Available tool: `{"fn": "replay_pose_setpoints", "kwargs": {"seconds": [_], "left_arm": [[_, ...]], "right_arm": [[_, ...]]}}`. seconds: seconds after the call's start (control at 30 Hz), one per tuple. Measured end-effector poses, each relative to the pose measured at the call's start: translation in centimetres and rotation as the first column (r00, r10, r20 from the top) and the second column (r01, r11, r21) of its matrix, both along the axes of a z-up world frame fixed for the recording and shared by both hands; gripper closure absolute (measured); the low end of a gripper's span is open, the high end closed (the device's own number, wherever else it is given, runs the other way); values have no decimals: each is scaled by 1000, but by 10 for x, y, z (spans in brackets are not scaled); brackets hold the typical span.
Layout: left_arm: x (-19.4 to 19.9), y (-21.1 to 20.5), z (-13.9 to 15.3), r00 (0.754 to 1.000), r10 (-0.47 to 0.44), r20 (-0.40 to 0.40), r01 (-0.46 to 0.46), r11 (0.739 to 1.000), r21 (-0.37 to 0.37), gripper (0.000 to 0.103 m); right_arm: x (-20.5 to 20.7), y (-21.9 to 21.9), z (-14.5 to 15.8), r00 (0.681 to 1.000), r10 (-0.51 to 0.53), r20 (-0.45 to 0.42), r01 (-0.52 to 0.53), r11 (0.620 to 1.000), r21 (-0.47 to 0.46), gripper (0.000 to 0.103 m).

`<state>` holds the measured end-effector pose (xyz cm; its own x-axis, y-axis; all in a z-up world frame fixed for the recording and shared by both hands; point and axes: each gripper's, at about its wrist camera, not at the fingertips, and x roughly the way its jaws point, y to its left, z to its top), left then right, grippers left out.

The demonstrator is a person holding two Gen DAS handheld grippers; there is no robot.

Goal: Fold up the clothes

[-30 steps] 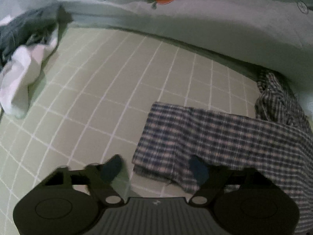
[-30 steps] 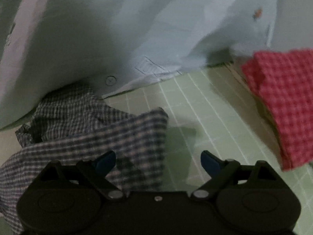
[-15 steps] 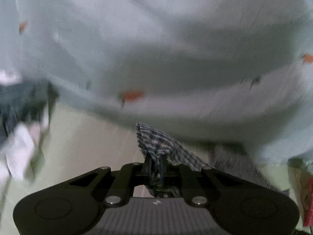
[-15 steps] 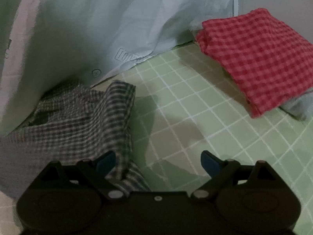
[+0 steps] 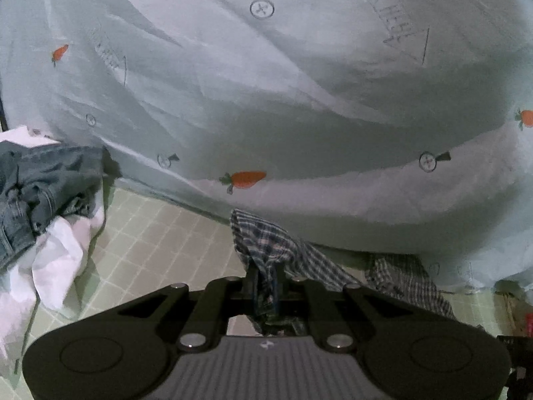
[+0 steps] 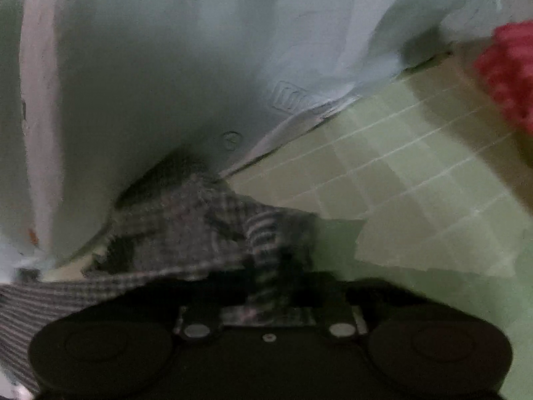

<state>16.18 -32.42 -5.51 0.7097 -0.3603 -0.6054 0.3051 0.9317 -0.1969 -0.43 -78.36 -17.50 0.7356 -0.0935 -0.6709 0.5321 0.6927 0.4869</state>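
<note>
Both claws, left (image 5: 265, 295) and right (image 6: 278, 286), pinch the plaid garment (image 5: 263, 243).

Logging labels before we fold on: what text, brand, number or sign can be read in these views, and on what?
No readable words.
Pale blue printed sheet: sketchy lettering, illegible; a second patch, too faint.
Same sheet: circled cross sign, orange carrot print.
Right wrist view: boxed print on the sheet, blurred.
Left gripper body: small pale mark, too small.
</note>
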Motion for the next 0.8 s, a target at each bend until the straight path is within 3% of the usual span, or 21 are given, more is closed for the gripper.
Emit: {"fn": "replay_pose_setpoints", "kwargs": {"seconds": [0.2, 0.37, 0.6, 0.8], "left_arm": [[0, 3, 48, 995, 10, 99, -2, 996, -89, 95], [-3, -6, 71, 981, -18, 194, 30, 998, -60, 95], [16, 4, 17, 998, 47, 35, -47, 999, 1, 95], [29, 11, -35, 990, 102, -97, -98, 994, 45, 95]], "right_arm": [[1, -6, 41, 990, -3, 144, 8, 999, -37, 100], [16, 3, 48, 992, 45, 117, -33, 995, -99, 100], [38, 8, 26, 998, 54, 29, -50, 991, -125, 100], [65, 12, -3, 992, 86, -97, -101, 982, -159, 99]]}}
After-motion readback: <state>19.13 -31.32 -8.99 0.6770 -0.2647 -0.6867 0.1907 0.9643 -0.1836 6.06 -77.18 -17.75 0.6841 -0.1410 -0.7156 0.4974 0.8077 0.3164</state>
